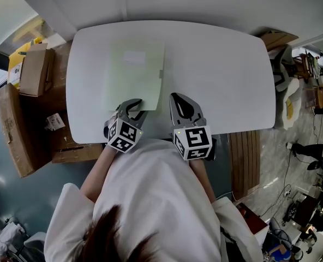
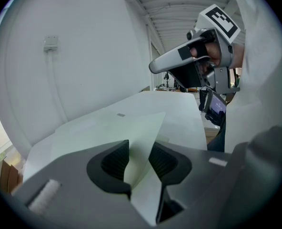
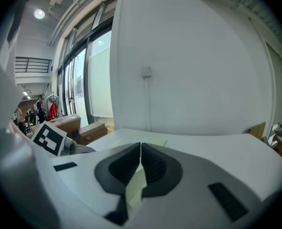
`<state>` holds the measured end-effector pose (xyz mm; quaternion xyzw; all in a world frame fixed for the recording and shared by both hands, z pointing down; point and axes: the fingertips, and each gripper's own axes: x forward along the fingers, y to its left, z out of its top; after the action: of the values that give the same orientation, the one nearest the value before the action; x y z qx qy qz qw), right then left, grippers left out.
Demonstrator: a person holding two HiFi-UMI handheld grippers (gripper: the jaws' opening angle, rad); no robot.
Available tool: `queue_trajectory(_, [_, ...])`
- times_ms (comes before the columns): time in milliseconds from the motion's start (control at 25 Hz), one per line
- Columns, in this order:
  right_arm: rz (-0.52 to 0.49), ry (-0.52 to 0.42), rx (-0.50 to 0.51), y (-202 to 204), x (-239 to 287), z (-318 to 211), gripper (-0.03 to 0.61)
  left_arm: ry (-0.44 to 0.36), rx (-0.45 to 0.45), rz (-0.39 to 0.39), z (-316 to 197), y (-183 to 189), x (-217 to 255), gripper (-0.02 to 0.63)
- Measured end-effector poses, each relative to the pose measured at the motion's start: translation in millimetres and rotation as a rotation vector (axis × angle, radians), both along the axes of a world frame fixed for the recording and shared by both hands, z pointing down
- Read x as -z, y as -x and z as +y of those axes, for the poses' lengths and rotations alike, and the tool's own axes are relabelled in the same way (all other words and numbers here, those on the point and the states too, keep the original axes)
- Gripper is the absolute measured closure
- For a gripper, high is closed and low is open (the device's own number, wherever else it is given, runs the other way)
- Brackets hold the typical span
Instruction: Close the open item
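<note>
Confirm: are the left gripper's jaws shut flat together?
No: in the left gripper view the left gripper has its jaws standing apart, with a raised corner of the pale green folder passing between them.

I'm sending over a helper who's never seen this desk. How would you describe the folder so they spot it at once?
Find the big white rounded-corner table. On its left half, towards the near edge, lies a pale green flat rectangular folder. Nothing else coloured lies on the tabletop; the brown cardboard boxes stand off the table's left end.
</note>
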<state>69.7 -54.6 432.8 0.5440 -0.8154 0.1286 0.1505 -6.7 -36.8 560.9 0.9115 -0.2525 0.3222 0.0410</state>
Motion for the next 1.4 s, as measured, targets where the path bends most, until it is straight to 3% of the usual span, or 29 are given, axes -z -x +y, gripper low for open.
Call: queue_trajectory(1400, [-0.004,-0.003,-0.023,-7.1,2.2,0.7,0.574,0.011,-0.010,-0.009,-0.3,-2.1,-3.9,0.485])
